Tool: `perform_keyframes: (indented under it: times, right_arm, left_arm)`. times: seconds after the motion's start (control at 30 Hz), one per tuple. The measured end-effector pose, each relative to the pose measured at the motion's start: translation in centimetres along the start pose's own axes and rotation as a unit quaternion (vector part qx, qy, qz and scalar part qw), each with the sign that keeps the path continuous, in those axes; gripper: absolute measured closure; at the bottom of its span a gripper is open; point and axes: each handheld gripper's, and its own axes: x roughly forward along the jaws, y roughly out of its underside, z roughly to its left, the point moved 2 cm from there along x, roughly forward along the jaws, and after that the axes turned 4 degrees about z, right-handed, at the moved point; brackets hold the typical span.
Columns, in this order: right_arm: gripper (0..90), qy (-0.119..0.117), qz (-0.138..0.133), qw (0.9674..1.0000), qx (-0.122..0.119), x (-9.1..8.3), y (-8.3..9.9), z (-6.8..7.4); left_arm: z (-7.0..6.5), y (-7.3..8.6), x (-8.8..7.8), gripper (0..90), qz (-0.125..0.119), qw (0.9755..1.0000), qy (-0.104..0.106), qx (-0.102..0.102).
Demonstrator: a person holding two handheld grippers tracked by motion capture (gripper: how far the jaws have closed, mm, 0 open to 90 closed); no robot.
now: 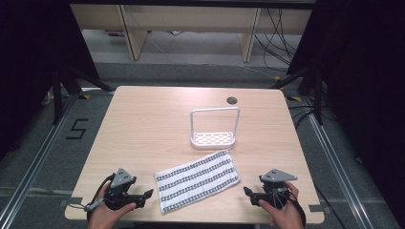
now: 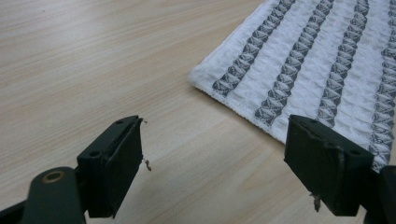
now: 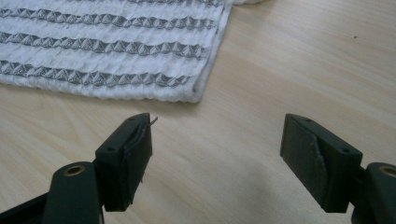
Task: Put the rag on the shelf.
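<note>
striped towel [image 1: 197,182] flat between the two wide-open claws — left claw [image 1: 147,195], right claw [image 1: 248,192] — untouched

Both grippers are built in black, each topped by a grey three-cornered plate; left gripper [image 1: 145,194], right gripper [image 1: 247,192]. Brass-ringed screw holes are seen at 7 o'clock of each gripper view. Jaw pads are worn, frayed at edges.
</note>
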Motion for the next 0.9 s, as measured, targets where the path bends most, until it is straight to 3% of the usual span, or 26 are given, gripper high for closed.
perform_keyframes:
  times: [0.03, 0.07, 0.13, 0.2, 0.37, 0.4, 0.43, 0.63, 0.67, 0.83, 0.87, 0.9]
  right_arm:
    - [26.2, 0.0, 0.0, 1.0, 0.0, 0.0, 0.0, 0.0]
    - [26.4, 0.017, -0.002, 0.9999, 0.0, -0.2, 0.0, 0.0]
    - [26.7, 0.002, -0.002, 1.0, -0.008, -0.1, -0.1, -0.2]
    - [27.2, 0.016, -0.007, 0.9998, -0.001, -0.2, -0.2, -0.2]
    - [27.6, 0.017, -0.014, 0.9998, 0.002, -0.2, -0.4, -0.2]
    - [27.8, 0.015, -0.02, 0.9996, -0.013, -0.1, -0.5, -0.4]
    - [28.0, 0.021, -0.015, 0.9996, -0.008, -0.2, -0.5, -0.3]
    - [30.5, -0.005, -0.013, 0.9999, -0.007, 0.1, -0.9, 0.2]
    - [30.6, 0.009, -0.016, 0.9998, -0.008, 0.1, -0.9, 0.3]
    - [31.8, 0.009, -0.02, 0.9997, -0.009, 0.3, -1.3, 0.6]
    - [32.3, 0.003, -0.019, 0.9998, 0.011, 0.4, -1.3, 0.9]
    - [33.0, 0.008, -0.02, 0.9998, -0.004, 0.4, -1.4, 0.6]
  left_arm:
    - [0.0, 0.0, 0.0, 18.6, 0.0, 1.0, 0.0, 0.0]
    - [-0.1, -0.2, 0.1, 18.6, -0.001, 1.0, -0.002, -0.004]
    - [-0.2, -0.5, 0.1, 18.6, 0.001, 1.0, 0.002, 0.003]
    - [-0.5, -1.0, 0.3, 18.2, -0.004, 0.9999, 0.009, 0.007]
    - [-0.9, -1.7, 0.8, 18.2, -0.002, 0.9996, 0.022, 0.019]
    - [-1.1, -2.0, 1.0, 18.2, -0.006, 0.9995, 0.024, 0.018]
    - [-1.2, -2.3, 1.1, 18.2, -0.006, 0.9994, 0.025, 0.021]
    - [-2.0, -4.6, 2.2, 18.3, -0.01, 0.9986, 0.042, 0.031]
    - [-2.0, -5.1, 2.5, 18.4, -0.01, 0.9982, 0.047, 0.035]
    - [-2.8, -7.5, 4.2, 21.3, -0.005, 0.9968, 0.065, 0.047]
    - [-3.0, -8.0, 4.6, 22.2, -0.006, 0.9966, 0.07, 0.043]
    - [-3.2, -8.5, 5.1, 22.8, -0.004, 0.9963, 0.076, 0.041]
